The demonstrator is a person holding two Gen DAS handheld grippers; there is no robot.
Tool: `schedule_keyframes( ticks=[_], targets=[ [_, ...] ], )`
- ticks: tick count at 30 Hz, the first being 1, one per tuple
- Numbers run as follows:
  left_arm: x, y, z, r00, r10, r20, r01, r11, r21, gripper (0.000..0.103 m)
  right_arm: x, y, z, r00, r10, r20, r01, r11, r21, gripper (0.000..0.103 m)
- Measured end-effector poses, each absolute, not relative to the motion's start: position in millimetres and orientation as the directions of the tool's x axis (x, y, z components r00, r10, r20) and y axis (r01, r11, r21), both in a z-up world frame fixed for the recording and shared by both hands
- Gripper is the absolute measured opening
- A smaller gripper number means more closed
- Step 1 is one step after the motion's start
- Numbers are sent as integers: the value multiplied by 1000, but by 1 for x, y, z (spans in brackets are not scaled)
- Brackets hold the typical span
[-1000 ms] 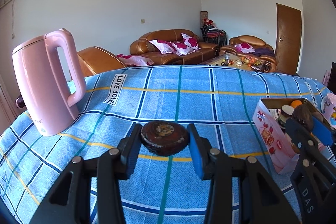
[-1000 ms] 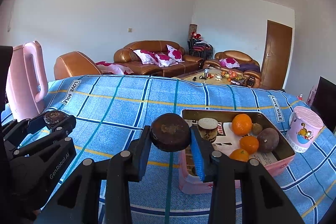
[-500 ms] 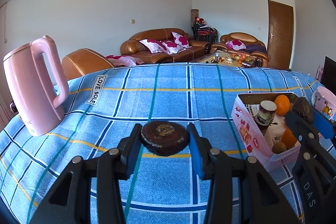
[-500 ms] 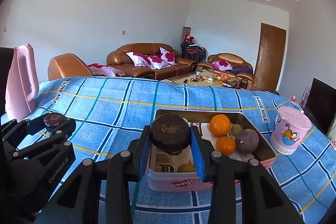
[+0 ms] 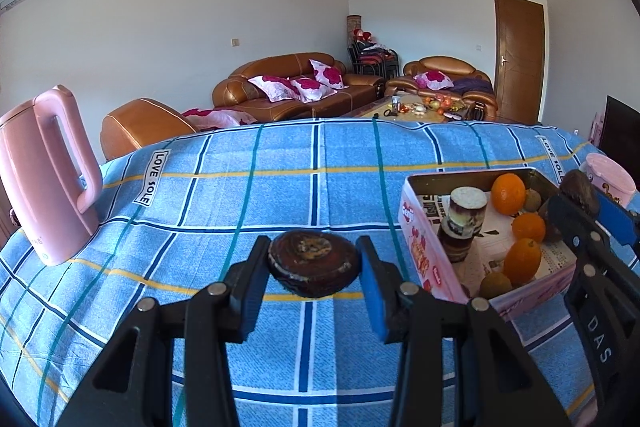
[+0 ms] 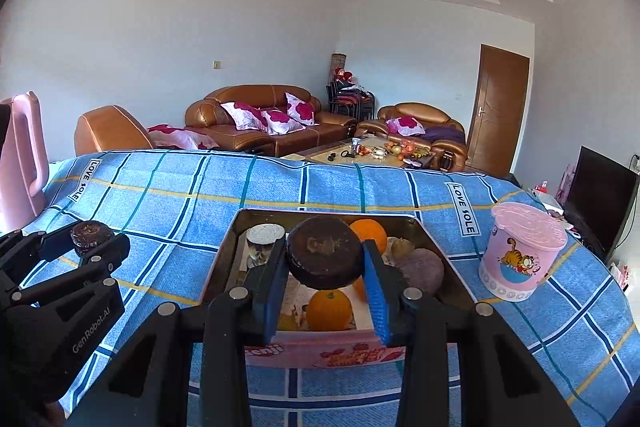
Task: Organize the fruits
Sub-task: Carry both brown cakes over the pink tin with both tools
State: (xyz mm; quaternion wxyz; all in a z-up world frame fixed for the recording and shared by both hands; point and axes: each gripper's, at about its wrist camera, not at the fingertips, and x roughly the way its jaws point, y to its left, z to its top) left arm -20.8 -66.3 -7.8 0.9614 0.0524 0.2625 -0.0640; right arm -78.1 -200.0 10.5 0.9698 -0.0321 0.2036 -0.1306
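Note:
My left gripper (image 5: 314, 277) is shut on a flat dark brown fruit (image 5: 314, 263), held above the blue checked cloth left of the pink tin box (image 5: 424, 259). My right gripper (image 6: 325, 271) is shut on a second dark brown round fruit (image 6: 325, 251), held over the open tin box (image 6: 340, 349). The box holds oranges (image 6: 329, 310), a purple-brown fruit (image 6: 425, 267), a small kiwi-like fruit (image 6: 401, 247) and a cut-ended piece (image 6: 264, 239). The left gripper also shows at the left of the right wrist view (image 6: 90, 239).
A pink kettle (image 5: 44, 179) stands at the table's left. A pink lidded cup (image 6: 522, 251) stands right of the box. The blue checked tablecloth (image 5: 280, 187) covers the table. Sofas and a coffee table lie beyond its far edge.
Both grippers moved right with their fruits. The box went from right of my right gripper to directly under it. The kettle slid left in the left view.

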Motion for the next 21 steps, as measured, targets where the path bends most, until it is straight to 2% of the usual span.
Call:
schedule_keyframes(
  ticks=[21],
  targets=[
    [-30,-126,-4,853,-181,-489,250,965,78,45,-85,-270,12,849,-363,-384,351,931,-104,39]
  ],
)
